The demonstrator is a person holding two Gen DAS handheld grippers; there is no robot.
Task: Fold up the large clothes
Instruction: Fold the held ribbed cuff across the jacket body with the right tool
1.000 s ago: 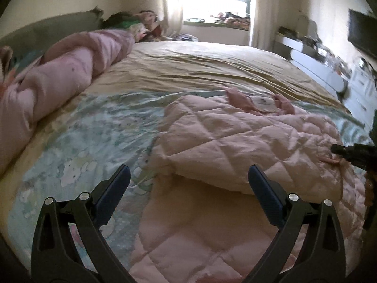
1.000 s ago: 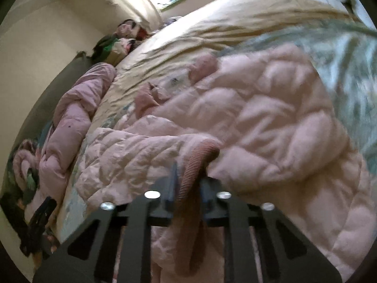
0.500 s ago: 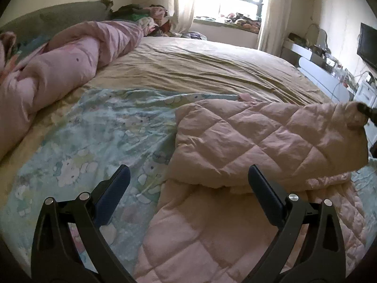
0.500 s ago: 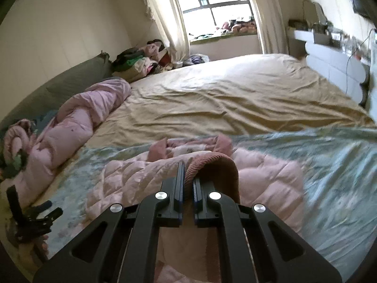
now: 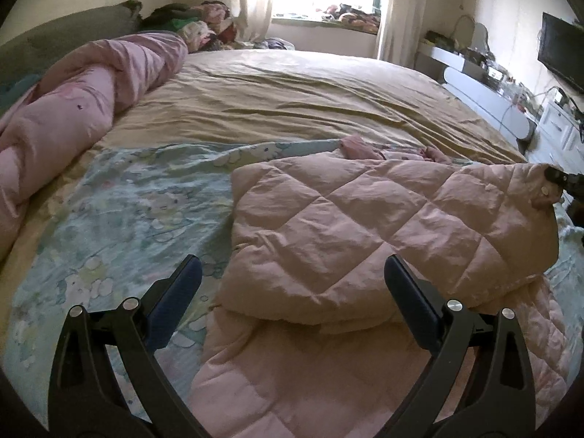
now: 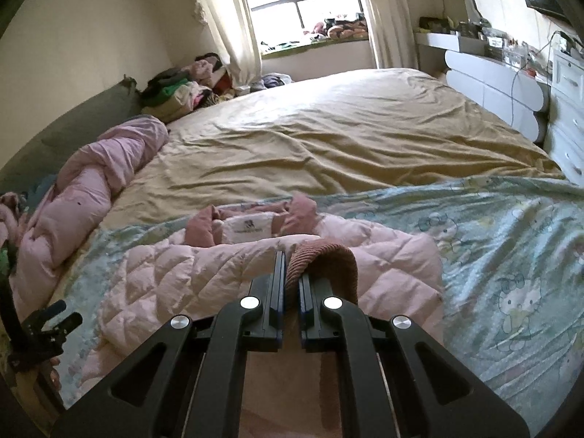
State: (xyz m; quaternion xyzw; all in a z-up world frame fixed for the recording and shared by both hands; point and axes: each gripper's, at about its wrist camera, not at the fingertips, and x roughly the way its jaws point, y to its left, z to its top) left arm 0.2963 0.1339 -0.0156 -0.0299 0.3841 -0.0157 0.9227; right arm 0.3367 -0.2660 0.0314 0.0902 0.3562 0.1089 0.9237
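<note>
Jacket [image 5: 365, 226] on bed; R gripper [image 6: 291, 284] pinching cuff [image 6: 321, 259]; L gripper [image 5: 292, 292] spread.

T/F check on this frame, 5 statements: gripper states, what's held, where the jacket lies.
1. The right gripper is shut on the jacket's ribbed cuff. True.
2. The left gripper is shut on the jacket. False: its fingers are wide apart and hold nothing.
3. The jacket lies on the cartoon-print sheet. True.
4. The rolled pink duvet lies on top of the jacket. False: it lies apart, along the bed's left side.
5. The jacket's collar points toward the window. True.
</note>
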